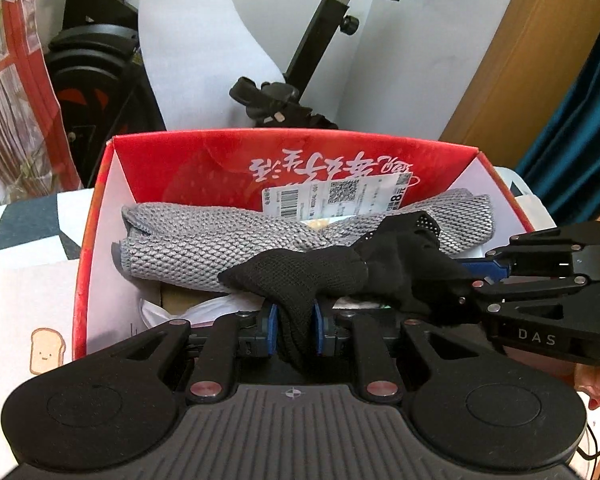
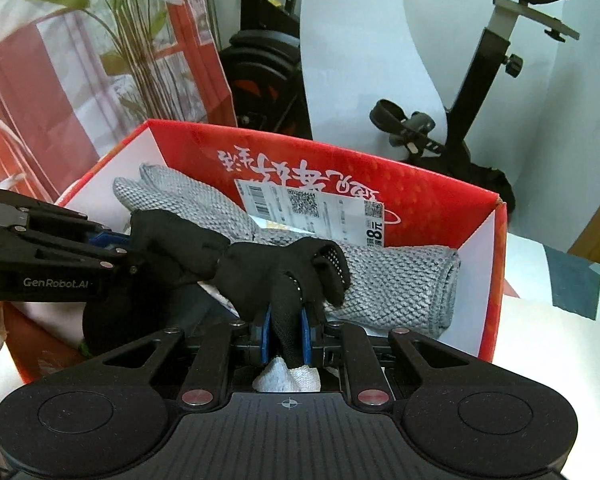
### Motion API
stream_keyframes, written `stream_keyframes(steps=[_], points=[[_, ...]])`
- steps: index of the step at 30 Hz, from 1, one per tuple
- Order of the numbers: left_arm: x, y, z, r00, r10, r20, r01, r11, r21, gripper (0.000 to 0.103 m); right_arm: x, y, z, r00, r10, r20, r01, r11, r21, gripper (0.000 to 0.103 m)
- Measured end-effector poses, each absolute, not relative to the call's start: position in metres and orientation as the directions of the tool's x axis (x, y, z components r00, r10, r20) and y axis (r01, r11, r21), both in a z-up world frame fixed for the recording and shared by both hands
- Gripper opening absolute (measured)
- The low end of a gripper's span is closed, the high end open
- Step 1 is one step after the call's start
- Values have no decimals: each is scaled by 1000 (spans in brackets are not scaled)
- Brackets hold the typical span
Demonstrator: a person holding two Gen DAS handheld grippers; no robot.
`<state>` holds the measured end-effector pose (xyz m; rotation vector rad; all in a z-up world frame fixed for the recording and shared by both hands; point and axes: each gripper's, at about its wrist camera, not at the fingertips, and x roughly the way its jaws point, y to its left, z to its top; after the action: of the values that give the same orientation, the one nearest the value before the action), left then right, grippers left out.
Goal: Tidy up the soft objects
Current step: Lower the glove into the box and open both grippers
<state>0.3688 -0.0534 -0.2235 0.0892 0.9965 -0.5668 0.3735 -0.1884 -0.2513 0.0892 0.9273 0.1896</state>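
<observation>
now | both hand-held grippers clamp black glove [image 1: 300, 276] | box [image 1: 96, 216] floor hidden by grey cloth [image 1: 204, 236]

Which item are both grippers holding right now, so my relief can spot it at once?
Find the red box with white inner walls. A grey knitted cloth lies folded inside it. Stretched above that cloth, pinched by the left gripper and the right gripper, is the black glove: the only black fabric, with dotted fingers.

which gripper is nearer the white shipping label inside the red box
Right, as far as the views show. The right gripper holds the black glove just below the white label; the left gripper sits lower and further aside.
</observation>
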Motion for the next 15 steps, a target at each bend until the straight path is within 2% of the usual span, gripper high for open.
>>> stream_keyframes(steps=[15], points=[[374,-53,-230,380,-406,-831,473,858,-203,22,386,-187,-262,504,190,-843,-103,982,160,17]])
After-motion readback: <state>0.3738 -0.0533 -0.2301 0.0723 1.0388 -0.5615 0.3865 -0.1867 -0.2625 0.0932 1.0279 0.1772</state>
